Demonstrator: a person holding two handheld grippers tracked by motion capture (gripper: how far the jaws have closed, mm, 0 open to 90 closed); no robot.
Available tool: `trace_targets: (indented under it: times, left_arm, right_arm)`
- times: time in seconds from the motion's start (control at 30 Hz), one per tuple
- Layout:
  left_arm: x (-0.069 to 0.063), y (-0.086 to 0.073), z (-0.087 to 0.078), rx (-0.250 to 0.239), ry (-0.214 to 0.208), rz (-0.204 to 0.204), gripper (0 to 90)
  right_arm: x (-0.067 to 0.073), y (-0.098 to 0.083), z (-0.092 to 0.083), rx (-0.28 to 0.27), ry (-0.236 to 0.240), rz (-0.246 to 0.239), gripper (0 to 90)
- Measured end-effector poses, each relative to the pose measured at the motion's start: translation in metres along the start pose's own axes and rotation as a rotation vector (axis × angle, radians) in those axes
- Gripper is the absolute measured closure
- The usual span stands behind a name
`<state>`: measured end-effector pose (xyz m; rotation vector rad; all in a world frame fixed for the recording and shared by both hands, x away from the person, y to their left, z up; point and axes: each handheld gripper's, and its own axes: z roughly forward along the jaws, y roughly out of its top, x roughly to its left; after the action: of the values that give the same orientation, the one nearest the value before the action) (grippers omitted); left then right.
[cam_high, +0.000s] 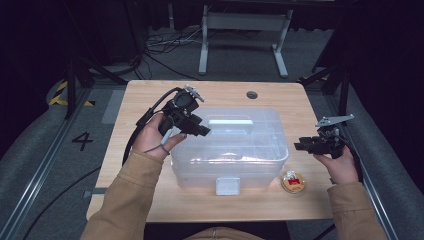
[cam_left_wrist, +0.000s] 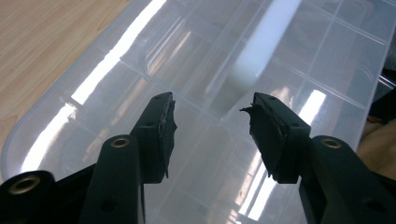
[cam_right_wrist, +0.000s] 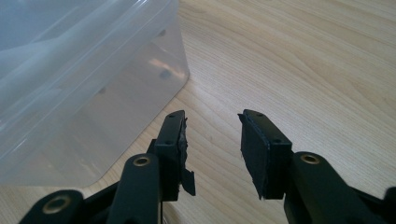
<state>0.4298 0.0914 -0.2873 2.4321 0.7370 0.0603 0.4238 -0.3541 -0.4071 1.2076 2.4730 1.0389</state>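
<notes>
— Where's the box (cam_high: 230, 150) from where you stand?

— In the middle of the wooden table (cam_high: 145, 100), a clear plastic one with its lid on and a pale latch (cam_high: 227, 186) on the side nearest the person. You can see the ribs of the lid and a pale handle (cam_high: 230, 122) on top.

— And the left gripper (cam_high: 204, 131)?

— Over the box's left end, above the lid, pointing across it toward the handle. Its jaws are spread apart with nothing between them; from the gripper's own camera the lid (cam_left_wrist: 224, 70) lies past and under the tips, and the pads touch nothing.

— So it isn't holding the lid?

— No, released. The pads are clear of the plastic.

— What about the right gripper (cam_high: 300, 146)?

— Off the box's right end, well clear of it, low over the table. Its jaws point toward the box and stand apart, empty too. Through its camera the rounded corner of the box (cam_right_wrist: 93, 84) sits to the left of the jaws, beyond the left tip, and bare wood (cam_right_wrist: 299, 70) lies between and ahead of them.

— Anything else by the box?

— A small round dish (cam_high: 293, 182) with something red in it, just beside the box's near right corner, in front of the person's right hand (cam_high: 340, 167).
</notes>
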Motion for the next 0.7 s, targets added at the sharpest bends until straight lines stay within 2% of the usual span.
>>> trace_targets:
  times: [0.2,0.27,0.43,0.57,0.63,0.7]
  left_arm:
    - [0.002,0.005,0.012,0.011,-0.009,0.003,48.9]
    - [0.001,0.006,0.015,-0.001,-0.013,0.011,49.0]
    - [-0.004,0.009,0.017,0.003,-0.013,0.036,51.0]
    - [-0.007,0.011,0.016,-0.007,-0.001,0.052,62.9]
    - [-0.008,0.012,0.016,-0.007,-0.018,0.065,68.2]
    - [-0.011,0.013,0.016,-0.002,0.007,0.084,72.9]
  right_arm:
    - [0.0,-0.002,-0.001,-0.003,-0.004,0.002,60.2]
    - [0.0,-0.002,-0.002,-0.004,-0.005,0.002,60.2]
    - [0.001,-0.002,-0.001,-0.002,-0.004,-0.001,60.2]
    - [0.003,-0.001,-0.001,-0.003,-0.002,-0.008,60.3]
    - [0.003,-0.001,-0.001,-0.002,-0.001,-0.01,60.5]
    - [0.003,-0.001,-0.002,-0.001,0.0,-0.007,60.6]
